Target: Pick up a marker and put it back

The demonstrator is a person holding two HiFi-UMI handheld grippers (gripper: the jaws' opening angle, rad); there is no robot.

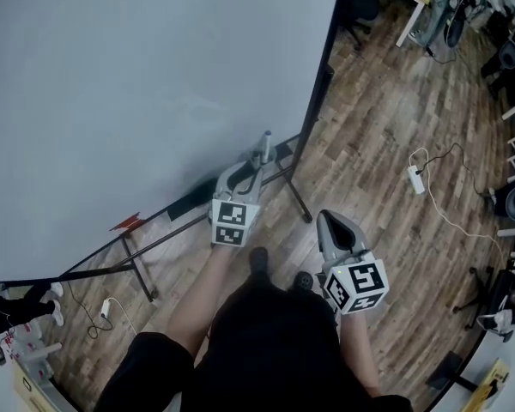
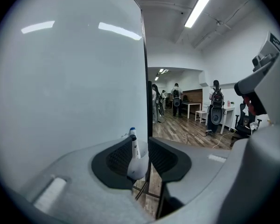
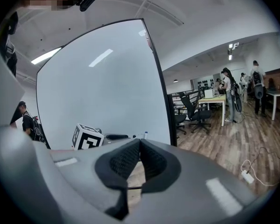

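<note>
A white marker [image 1: 266, 144] with a blue cap stands upright by the lower right corner of the whiteboard [image 1: 137, 84]. My left gripper [image 1: 256, 163] reaches up to it. In the left gripper view the marker [image 2: 135, 147] sits between the two dark pads, close against the left one, with a clear gap to the right one; the left gripper [image 2: 142, 146] is open. My right gripper [image 1: 328, 217] hangs lower and to the right, away from the board. Its pads meet at the tips with nothing between them [image 3: 139, 143]. The marker's cap [image 3: 145, 135] peeks out beside the board's edge.
The whiteboard's black stand legs [image 1: 296, 191] spread over the wooden floor below the grippers. A white power strip [image 1: 415, 178] with its cable lies to the right. Office chairs [image 3: 196, 113], desks and several people are farther back in the room.
</note>
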